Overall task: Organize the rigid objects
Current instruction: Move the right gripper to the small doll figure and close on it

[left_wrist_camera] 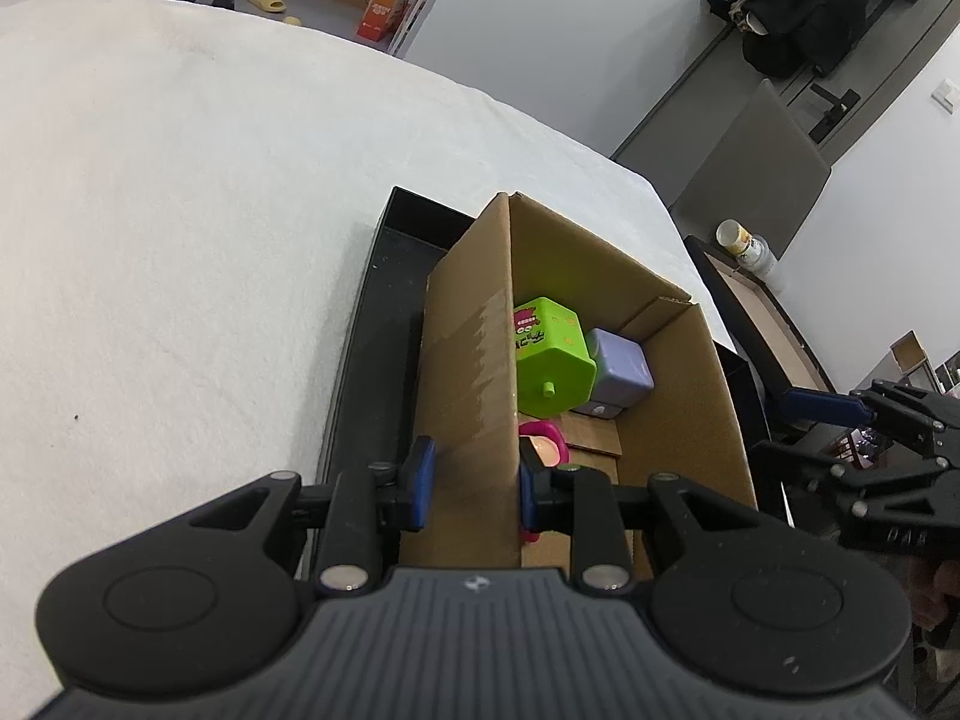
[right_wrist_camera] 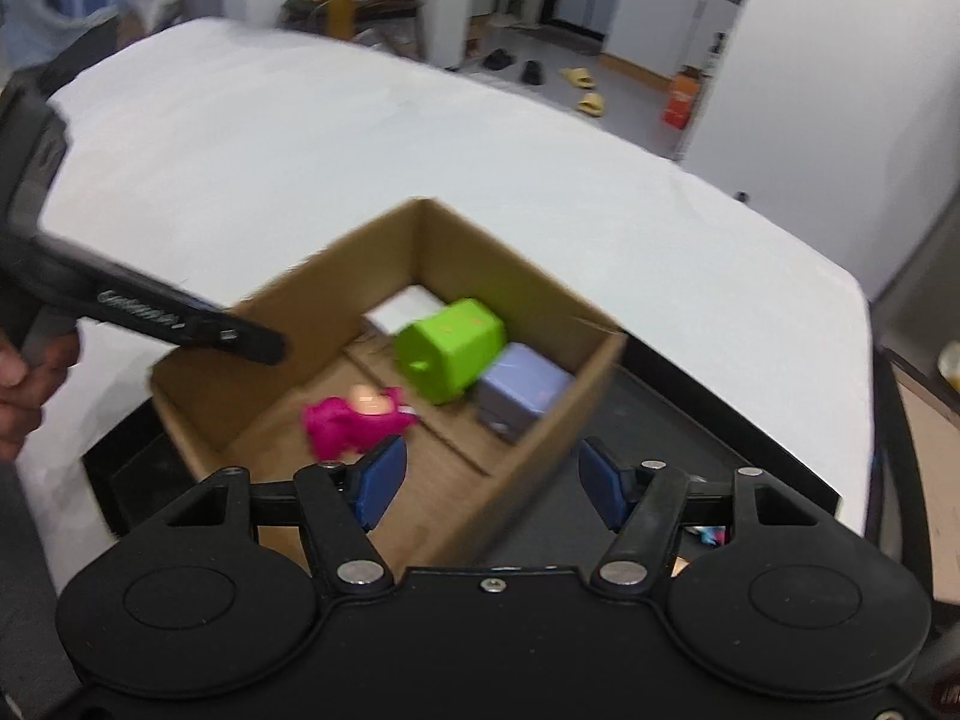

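An open cardboard box [left_wrist_camera: 474, 360] [right_wrist_camera: 252, 324] stands in a black tray [left_wrist_camera: 372, 324] [right_wrist_camera: 708, 450] on the white table. Inside lie a green toy [left_wrist_camera: 549, 357] [right_wrist_camera: 453, 348], a lilac cube [left_wrist_camera: 618, 378] [right_wrist_camera: 522, 393] and a pink toy [left_wrist_camera: 543, 441] [right_wrist_camera: 354, 420]. My left gripper [left_wrist_camera: 474, 483] straddles the box's left wall, one blue pad on each side, and looks shut on it. My right gripper [right_wrist_camera: 492, 483] is open over the box's near right wall; it also shows in the left wrist view [left_wrist_camera: 840, 414].
The white cloth-covered table [left_wrist_camera: 180, 210] [right_wrist_camera: 300, 150] spreads to the left and back. A second dark tray [left_wrist_camera: 756, 312] and a jar [left_wrist_camera: 744, 243] sit beyond the table's right edge. Slippers and an orange box lie on the floor behind.
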A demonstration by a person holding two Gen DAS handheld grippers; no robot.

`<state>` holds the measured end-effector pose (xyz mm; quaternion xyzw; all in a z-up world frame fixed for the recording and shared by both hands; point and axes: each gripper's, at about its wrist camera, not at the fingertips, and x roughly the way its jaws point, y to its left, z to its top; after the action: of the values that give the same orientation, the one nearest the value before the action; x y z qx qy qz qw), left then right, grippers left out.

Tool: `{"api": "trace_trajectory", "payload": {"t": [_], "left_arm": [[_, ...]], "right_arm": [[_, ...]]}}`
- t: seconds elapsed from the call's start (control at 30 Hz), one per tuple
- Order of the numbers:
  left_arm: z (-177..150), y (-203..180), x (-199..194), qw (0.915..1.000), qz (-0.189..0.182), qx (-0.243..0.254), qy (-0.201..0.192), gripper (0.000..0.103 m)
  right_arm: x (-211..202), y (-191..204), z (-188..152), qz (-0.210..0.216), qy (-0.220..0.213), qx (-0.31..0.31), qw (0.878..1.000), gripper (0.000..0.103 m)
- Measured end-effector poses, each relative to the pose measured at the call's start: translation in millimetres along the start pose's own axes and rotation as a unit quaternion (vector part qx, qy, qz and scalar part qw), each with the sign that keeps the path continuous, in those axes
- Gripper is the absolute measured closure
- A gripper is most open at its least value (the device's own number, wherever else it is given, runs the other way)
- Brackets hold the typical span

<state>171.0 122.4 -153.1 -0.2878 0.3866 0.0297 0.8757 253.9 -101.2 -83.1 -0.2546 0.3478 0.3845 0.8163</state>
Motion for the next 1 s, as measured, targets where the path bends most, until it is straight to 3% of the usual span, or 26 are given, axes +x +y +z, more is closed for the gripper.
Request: {"api": "trace_trajectory", "payload": {"t": [0.53,1.0], "left_arm": [[-1.0,-5.1,1.5,0.9999,0.015,0.005,-0.001,0.077],[-2.1,-3.7,5.5,0.9999,0.016,0.004,0.0,0.077]], "right_arm": [[36.2,-70.2,-67.7,-0.039,0.053,0.119,0.991,0.041],[71.2,-86.9,-71.9,-0.051,0.079,0.145,0.985,0.044]]}}
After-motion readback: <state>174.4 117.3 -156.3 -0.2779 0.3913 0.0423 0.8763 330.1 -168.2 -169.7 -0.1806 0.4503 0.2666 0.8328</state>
